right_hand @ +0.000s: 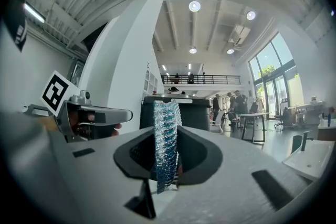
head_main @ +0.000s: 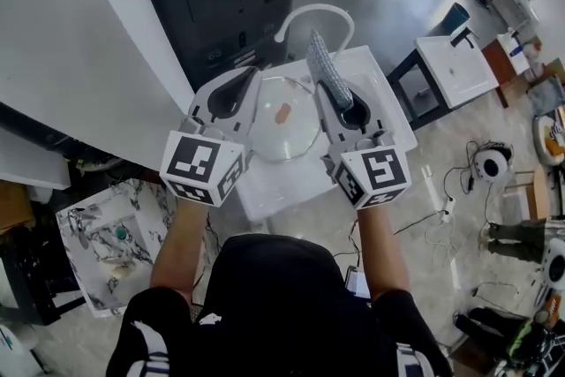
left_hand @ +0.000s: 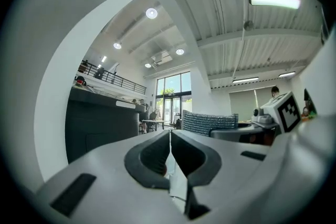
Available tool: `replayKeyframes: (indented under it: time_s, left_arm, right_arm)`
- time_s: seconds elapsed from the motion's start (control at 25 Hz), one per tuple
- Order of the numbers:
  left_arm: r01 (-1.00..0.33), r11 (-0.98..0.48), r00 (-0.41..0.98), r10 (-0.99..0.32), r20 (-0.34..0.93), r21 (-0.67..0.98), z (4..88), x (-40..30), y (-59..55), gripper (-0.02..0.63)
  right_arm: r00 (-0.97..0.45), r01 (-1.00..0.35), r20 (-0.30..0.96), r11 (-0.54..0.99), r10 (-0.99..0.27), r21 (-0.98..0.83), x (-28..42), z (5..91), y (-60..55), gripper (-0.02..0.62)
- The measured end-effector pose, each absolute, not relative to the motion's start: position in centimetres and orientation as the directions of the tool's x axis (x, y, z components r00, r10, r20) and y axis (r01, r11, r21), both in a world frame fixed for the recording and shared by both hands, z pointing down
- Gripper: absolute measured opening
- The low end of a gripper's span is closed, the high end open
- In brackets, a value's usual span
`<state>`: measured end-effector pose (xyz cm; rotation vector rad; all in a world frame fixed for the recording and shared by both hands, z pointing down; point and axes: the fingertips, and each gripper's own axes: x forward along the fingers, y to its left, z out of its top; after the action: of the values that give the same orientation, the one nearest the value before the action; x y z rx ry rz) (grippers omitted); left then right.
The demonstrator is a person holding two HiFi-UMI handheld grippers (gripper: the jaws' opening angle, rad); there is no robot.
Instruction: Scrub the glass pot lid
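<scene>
While the person stands over the white sink [head_main: 291,190], both claws point away from the body, side by side. The left gripper [head_main: 240,86] has its jaws pressed tight together. A thin clear edge is pinched between them, and it looks like the rim of the glass pot lid [head_main: 291,132]. The lid is round and see-through, with a small orange spot in its middle. It sits over the sink, with the left gripper at its 9 o'clock. The right gripper [head_main: 347,104] is at the lid's 3 o'clock, just beside it. Its jaws pinch a shiny grey-blue scrubber [right_hand: 166,139], which sticks out past them. The curved white tap [head_main: 313,11] is at the lid's 12 o'clock.
</scene>
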<state>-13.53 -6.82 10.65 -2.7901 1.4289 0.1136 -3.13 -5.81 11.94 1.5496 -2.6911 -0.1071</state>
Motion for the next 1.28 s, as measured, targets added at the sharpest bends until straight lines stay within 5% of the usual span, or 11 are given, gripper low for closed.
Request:
replayKeyframes:
  time_s: [1.28]
  left_arm:
    - [-0.769,-0.625,0.639,-0.760,0.121,0.132,21.8,-8.8,-15.3,0.008]
  right_arm:
    - [-0.492,-0.868,0.187,0.497,-0.850,-0.021,1.0,22.6,-14.3,0.075]
